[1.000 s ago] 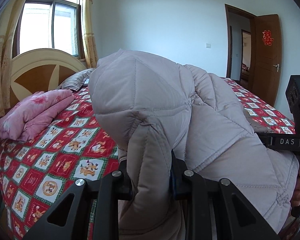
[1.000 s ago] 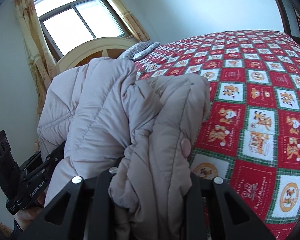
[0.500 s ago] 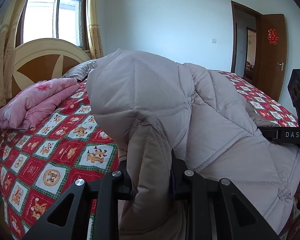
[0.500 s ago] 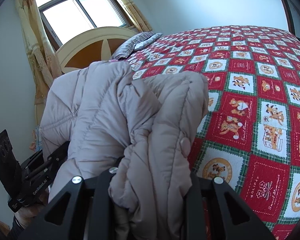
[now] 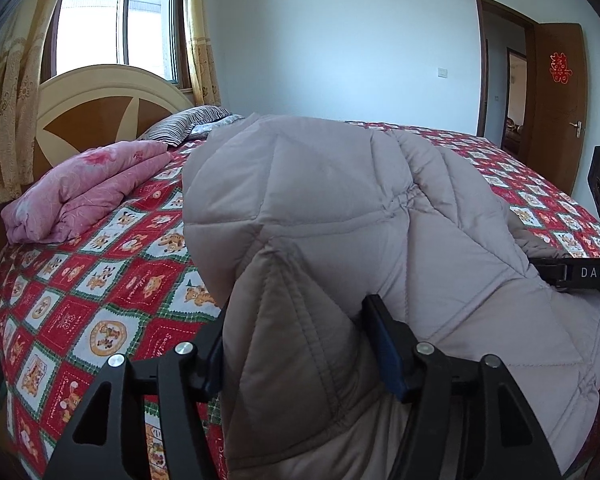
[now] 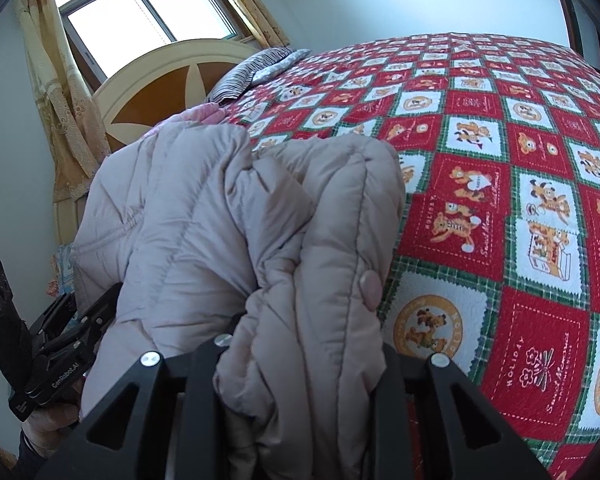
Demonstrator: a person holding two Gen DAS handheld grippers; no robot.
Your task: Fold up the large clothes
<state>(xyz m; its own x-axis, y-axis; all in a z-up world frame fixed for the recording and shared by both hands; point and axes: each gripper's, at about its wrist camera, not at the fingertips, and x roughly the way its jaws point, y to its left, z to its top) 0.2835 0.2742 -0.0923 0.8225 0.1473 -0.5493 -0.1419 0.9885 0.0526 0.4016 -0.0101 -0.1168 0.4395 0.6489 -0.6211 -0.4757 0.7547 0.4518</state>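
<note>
The fold looks partly done: one puffy coat (image 5: 340, 208) hangs bunched above the bed (image 6: 500, 184), near its front edge, not yet laid flat. The left gripper (image 5: 296, 344) and right gripper (image 6: 300, 364) each have fingers clamped on a thick wad of it. Also one pink blanket (image 5: 84, 192) and one striped pillow (image 5: 184, 124) by the headboard.

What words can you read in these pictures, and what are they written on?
"DAS" – on the right tool, seen from the left camera.
"GenRobot.AI" – on the left tool, seen from the right camera.
"HOLIDAY" and "Sweet Moms" – on red squares of the bedspread.
A red paper sign on the door: a Chinese character, too blurred to read surely.
The other writing on the bedspread is too small to read.
</note>
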